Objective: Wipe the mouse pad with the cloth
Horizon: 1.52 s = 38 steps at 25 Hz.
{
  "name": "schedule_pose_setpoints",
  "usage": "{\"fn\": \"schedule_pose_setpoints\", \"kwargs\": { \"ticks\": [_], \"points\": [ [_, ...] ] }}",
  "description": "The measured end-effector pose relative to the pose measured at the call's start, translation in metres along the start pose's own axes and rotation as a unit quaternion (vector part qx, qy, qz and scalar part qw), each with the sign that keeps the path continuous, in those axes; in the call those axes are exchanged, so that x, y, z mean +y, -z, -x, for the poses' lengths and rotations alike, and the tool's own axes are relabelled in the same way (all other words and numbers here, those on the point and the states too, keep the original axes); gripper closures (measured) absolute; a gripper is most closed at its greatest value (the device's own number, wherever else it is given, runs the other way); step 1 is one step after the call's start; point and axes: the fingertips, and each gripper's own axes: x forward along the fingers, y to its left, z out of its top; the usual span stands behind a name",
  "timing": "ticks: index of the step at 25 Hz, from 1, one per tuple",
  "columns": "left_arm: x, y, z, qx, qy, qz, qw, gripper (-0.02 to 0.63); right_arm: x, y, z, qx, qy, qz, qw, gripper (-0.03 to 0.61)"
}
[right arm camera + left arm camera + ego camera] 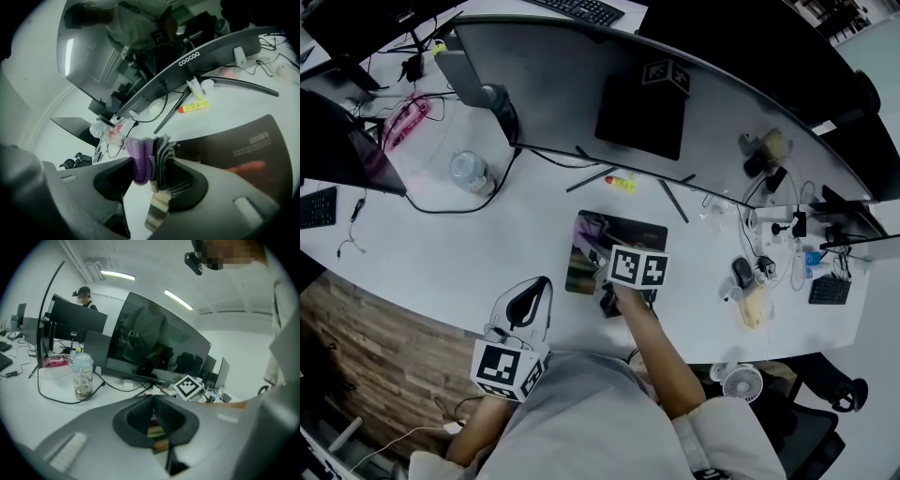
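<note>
The right gripper (pixel 151 161) has its jaws pinching the cloth (pixel 140 158), a folded wad of purple and grey that sticks out past the jaw tips. In the head view it sits over the lower middle of the mouse pad (pixel 639 234), which lies flat on the white tabletop (pixel 469 253) at centre frame, just below the feet of the curved monitor (pixel 581 84). I cannot tell whether the cloth is pressing on the pad. The left gripper (pixel 153 405), at the lower left of the head view and well off the pad, has its jaws pressed together with nothing between them.

The main risks, as I judge them:
- Nothing pins the pad, so a firm stroke could drag it across the tabletop.
- The cloth is bunched into a narrow wad, so it may cover only a thin strip, or work loose under sideways pull.
- Tilting too low could let the bare jaw tips scrape the pad.
- A long stroke upward could knock the yellow tube (pixel 194 106) near the pad's top edge.
</note>
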Motion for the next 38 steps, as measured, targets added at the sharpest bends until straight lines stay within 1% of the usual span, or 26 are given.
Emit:
{"fn": "schedule_pose_setpoints", "kwargs": {
  "ticks": [8,17,24,38],
  "points": [
    [0.002,0.007,-0.002,0.006,-0.003,0.005,1.0000,0.614,-0.016,-0.007,-0.016,0.005,-0.005,-0.032,0.999,0.377],
    [-0.003,0.006,-0.004,0.008,0.008,0.007,0.9999,0.614,-0.016,-0.011,-0.026,0.019,-0.019,-0.061,0.998,0.376],
    [-0.002,0.008,-0.002,0.009,0.009,0.009,0.9999,0.614,-0.018,-0.010,-0.026,0.034,-0.029,-0.066,0.997,0.374],
    [-0.008,0.008,-0.001,0.006,0.012,0.009,0.9999,0.614,-0.029,-0.009,-0.015,0.043,-0.021,-0.063,0.997,0.373]
  ]
}}
